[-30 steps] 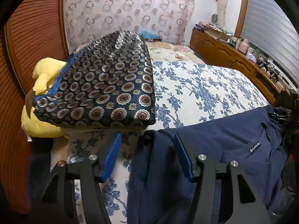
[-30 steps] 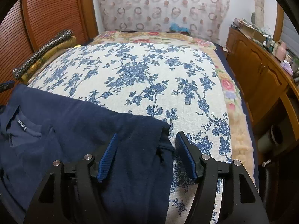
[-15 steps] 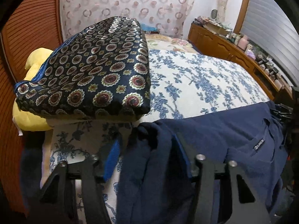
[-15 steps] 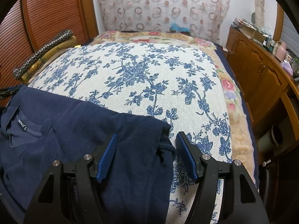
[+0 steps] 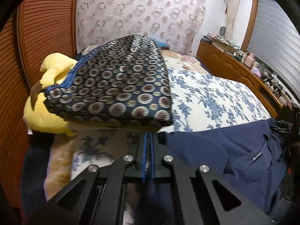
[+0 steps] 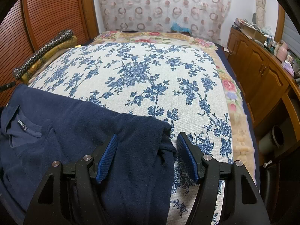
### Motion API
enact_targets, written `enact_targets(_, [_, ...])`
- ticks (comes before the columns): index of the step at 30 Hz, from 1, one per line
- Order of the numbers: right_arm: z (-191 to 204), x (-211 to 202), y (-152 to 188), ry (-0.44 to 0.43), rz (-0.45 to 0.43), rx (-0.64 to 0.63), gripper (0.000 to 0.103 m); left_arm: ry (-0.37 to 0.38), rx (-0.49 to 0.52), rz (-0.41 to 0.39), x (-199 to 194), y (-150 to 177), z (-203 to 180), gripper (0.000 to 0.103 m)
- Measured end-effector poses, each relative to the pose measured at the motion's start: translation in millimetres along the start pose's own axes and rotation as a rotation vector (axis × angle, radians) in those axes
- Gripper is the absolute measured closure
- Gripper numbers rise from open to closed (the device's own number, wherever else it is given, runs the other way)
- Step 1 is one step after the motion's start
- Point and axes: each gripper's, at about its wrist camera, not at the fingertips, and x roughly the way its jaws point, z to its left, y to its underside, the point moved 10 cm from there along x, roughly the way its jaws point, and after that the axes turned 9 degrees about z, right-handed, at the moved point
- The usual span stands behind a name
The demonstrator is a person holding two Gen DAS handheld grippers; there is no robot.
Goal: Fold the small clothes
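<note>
**Navy shirt lying at the near edge of the bed, left gripper clenched, right gripper spread**

The navy shirt [image 6: 78, 131] is lying spread across the near edge of the bed, on the blue floral bedspread [image 6: 142, 71]. Its collar with a small white-lettered label is sitting toward the near left corner in the right wrist view, and a sleeve end is reaching out toward the near right part of the bed.

The right gripper [image 6: 147, 154] is standing released, its blue ribbed pads wide apart. The sleeve end of the shirt is lying between the two pads; the fabric is running close past the left pad, while the right pad is standing over the bedspread just beside the cloth. Whether the pads are touching the fabric cannot be told.

The left gripper [image 5: 147, 157] is clenched, its two blue pads pressed nearly together with only a thin slit between them. A dark corner of the navy shirt [image 5: 225, 150] is showing just to the right of the pads, at the left end of the garment. Whether any fabric is pinched in the slit cannot be told from this view.

Beyond the left gripper, a folded dark quilt with round medallion patterns [image 5: 120, 82] is resting along the left edge of the bed, on top of a yellow plush toy [image 5: 50, 112]. A wooden cabinet [image 6: 262, 71] is running along the right side of the bed.
</note>
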Motion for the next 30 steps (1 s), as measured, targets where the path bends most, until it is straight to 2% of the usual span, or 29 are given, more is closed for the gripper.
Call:
enact_targets(3, [0.1,0.0,0.1,0.0,0.0,0.0,0.035,0.002,-0.002,0.019,0.1,-0.4,3.6,0.102])
enact_targets(8, [-0.1,0.1,0.2,0.0,0.0,0.0,0.035,0.045,0.033,0.044,3.9,2.6,-7.8,0.07])
enact_targets(11, [0.3,0.1,0.0,0.0,-0.001,0.0,0.035,0.068,0.057,0.08,12.2,4.2,-17.7,0.059])
enact_targets(14, [0.0,0.1,0.2,0.0,-0.001,0.0,0.035,0.062,0.073,0.129,25.4,7.4,-23.1,0.056])
enact_targets(16, [0.3,0.0,0.0,0.0,-0.001,0.0,0.035,0.042,0.074,0.163,35.0,11.0,-22.1,0.056])
enact_targets(18, [0.3,0.0,0.0,0.0,-0.001,-0.001,0.035,0.054,0.069,0.204,43.4,14.7,-21.9,0.056])
enact_targets(22, [0.9,-0.1,0.1,-0.001,-0.001,-0.002,0.035,0.044,0.1,0.215,45.7,16.7,-28.0,0.056])
enact_targets(24, [5.3,-0.5,0.1,-0.019,-0.003,-0.022,0.04,0.057,0.116,0.216,46.1,17.3,-33.5,0.056])
enact_targets(25, [8.8,-1.3,0.1,-0.032,-0.006,-0.036,0.05,0.082,0.126,0.217,45.6,18.2,-38.2,0.057])
enact_targets(26, [12.7,-2.0,0.2,-0.047,-0.008,-0.05,0.064,0.09,0.131,0.217,45.4,18.0,-40.6,0.069])
enact_targets(27, [18.4,-2.8,0.8,-0.077,-0.008,-0.063,0.072,0.101,0.137,0.218,44.5,18.3,-43.8,0.074])
enact_targets(28, [22.6,-3.5,1.7,-0.105,-0.005,-0.068,0.087,0.109,0.144,0.218,42.9,18.6,-47.6,0.086])
enact_targets(29, [25.8,-4.0,2.7,-0.122,-0.001,-0.069,0.091,0.115,0.149,0.215,41.0,19.0,-50.4,0.096])
enact_targets(30, [28.2,-5.1,3.3,-0.124,0.0,-0.072,0.092,0.111,0.155,0.199,35.3,18.2,-53.9,0.096])
